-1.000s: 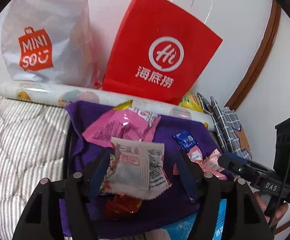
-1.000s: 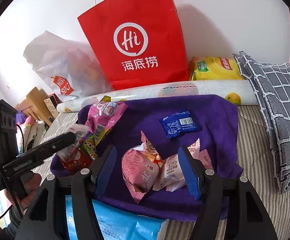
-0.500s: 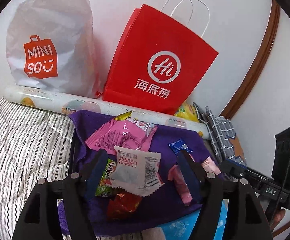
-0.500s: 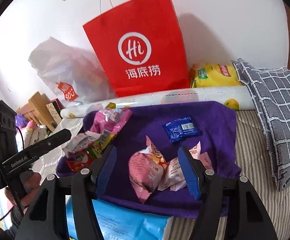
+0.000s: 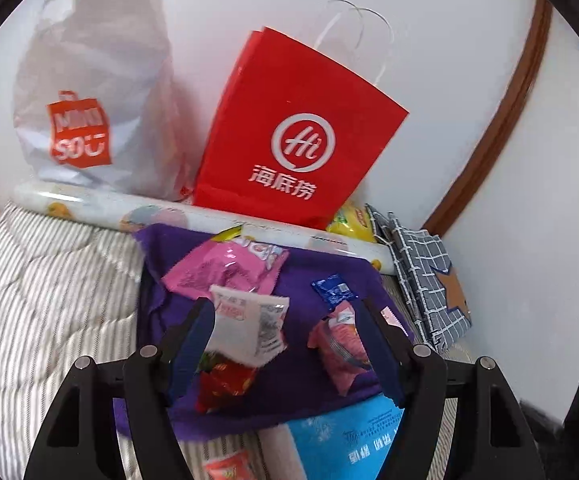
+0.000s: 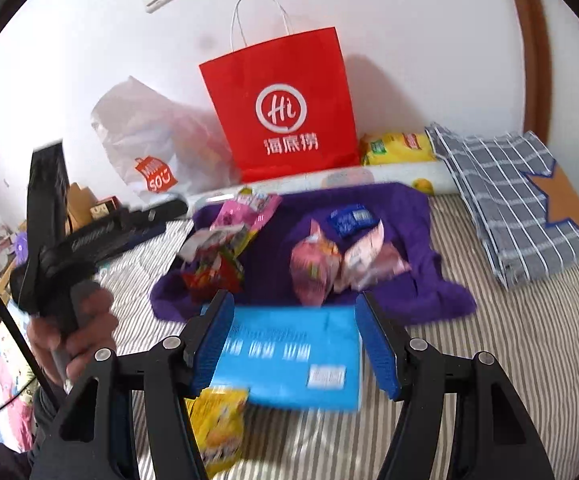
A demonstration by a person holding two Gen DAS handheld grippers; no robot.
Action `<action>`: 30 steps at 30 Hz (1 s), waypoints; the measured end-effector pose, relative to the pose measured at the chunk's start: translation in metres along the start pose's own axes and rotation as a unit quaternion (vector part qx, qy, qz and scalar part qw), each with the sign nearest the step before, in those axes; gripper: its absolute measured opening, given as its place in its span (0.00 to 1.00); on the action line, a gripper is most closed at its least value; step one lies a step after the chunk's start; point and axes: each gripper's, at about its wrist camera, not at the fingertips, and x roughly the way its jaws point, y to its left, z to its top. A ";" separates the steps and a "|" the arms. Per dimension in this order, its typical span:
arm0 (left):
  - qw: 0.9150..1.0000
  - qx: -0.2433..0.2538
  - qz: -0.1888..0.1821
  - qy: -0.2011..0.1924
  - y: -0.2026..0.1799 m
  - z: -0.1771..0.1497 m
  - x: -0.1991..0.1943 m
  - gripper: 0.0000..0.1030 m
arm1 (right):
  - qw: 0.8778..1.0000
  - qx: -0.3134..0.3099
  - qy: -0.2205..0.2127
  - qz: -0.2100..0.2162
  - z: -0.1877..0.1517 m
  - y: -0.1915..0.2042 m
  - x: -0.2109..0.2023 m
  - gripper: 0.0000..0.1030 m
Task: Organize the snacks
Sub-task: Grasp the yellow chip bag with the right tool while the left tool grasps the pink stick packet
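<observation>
Several snack packets lie on a purple cloth [image 5: 317,272] on the bed: a big pink one [image 5: 225,268], a white one [image 5: 249,328] over a red one [image 5: 225,380], a small blue one [image 5: 333,288] and pink ones [image 6: 313,268]. My left gripper [image 5: 287,344] hovers open above the white packet, with its pads clear of it. It also shows from the side as the left gripper [image 6: 169,210], held by a hand [image 6: 77,320]. My right gripper [image 6: 297,344] is open above a flat blue package [image 6: 289,352] at the cloth's near edge, and nothing is held.
A red paper bag [image 6: 281,112] and a white plastic bag [image 6: 141,140] stand against the wall behind a printed roll [image 5: 89,204]. A yellow chip bag [image 6: 397,148] and folded checked fabric [image 6: 521,200] lie at the right. A yellow packet [image 6: 217,424] lies on the striped bedding.
The right gripper has pulled back from the cloth, so the blue package now lies under its fingers. The left gripper has risen and backed away from the white packet.
</observation>
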 end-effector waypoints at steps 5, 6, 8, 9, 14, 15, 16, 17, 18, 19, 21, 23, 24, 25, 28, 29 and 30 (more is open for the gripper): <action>0.999 -0.033 0.001 0.020 0.023 -0.024 -0.027 0.69 | 1.000 -0.003 0.020 0.010 -0.031 0.019 -0.004 0.62; 0.999 -0.034 0.010 0.024 0.026 -0.027 -0.030 0.69 | 1.000 -0.007 0.026 0.013 -0.036 0.024 -0.001 0.62; 0.998 -0.037 0.033 0.042 0.039 -0.037 -0.039 0.69 | 0.999 -0.015 0.041 0.020 -0.047 0.033 0.004 0.62; 0.998 -0.036 0.036 0.047 0.043 -0.040 -0.042 0.69 | 0.998 -0.021 0.049 0.026 -0.053 0.039 0.008 0.62; 0.996 -0.037 0.049 0.069 0.063 -0.062 -0.065 0.69 | 0.996 -0.055 0.071 0.012 -0.073 0.063 0.024 0.62; 0.995 -0.035 0.053 0.072 0.065 -0.066 -0.070 0.69 | 0.995 -0.063 0.074 0.007 -0.078 0.067 0.027 0.62; 0.995 -0.028 0.058 0.074 0.065 -0.071 -0.074 0.69 | 0.995 -0.067 0.076 0.003 -0.081 0.069 0.030 0.62; 0.995 -0.021 0.062 0.075 0.065 -0.075 -0.077 0.69 | 0.994 -0.071 0.078 -0.002 -0.085 0.071 0.033 0.62; 0.995 -0.016 0.066 0.076 0.064 -0.077 -0.080 0.69 | 0.994 -0.075 0.080 -0.007 -0.088 0.072 0.036 0.62; 0.994 -0.010 0.070 0.078 0.063 -0.080 -0.082 0.70 | 0.993 -0.080 0.082 -0.014 -0.090 0.073 0.040 0.62; 0.994 -0.002 0.076 0.082 0.061 -0.086 -0.084 0.70 | 0.992 -0.086 0.084 -0.031 -0.094 0.073 0.046 0.62; 0.992 0.005 0.083 0.093 0.058 -0.091 -0.082 0.70 | 0.992 -0.080 0.090 -0.034 -0.096 0.070 0.049 0.52; 0.991 0.009 0.085 0.098 0.056 -0.094 -0.081 0.70 | 0.993 -0.076 0.089 -0.026 -0.097 0.068 0.049 0.46; 0.990 0.014 0.090 0.104 0.054 -0.098 -0.079 0.70 | 0.993 -0.073 0.086 -0.020 -0.097 0.067 0.046 0.44; 0.988 0.020 0.094 0.123 0.048 -0.109 -0.069 0.70 | 0.994 -0.082 0.064 -0.023 -0.099 0.067 0.032 0.42; 0.987 0.019 0.088 0.131 0.044 -0.113 -0.065 0.70 | 0.994 -0.084 0.058 -0.023 -0.100 0.067 0.026 0.42; 0.987 0.020 0.084 0.135 0.041 -0.116 -0.064 0.70 | 0.995 -0.084 0.054 -0.021 -0.100 0.066 0.021 0.42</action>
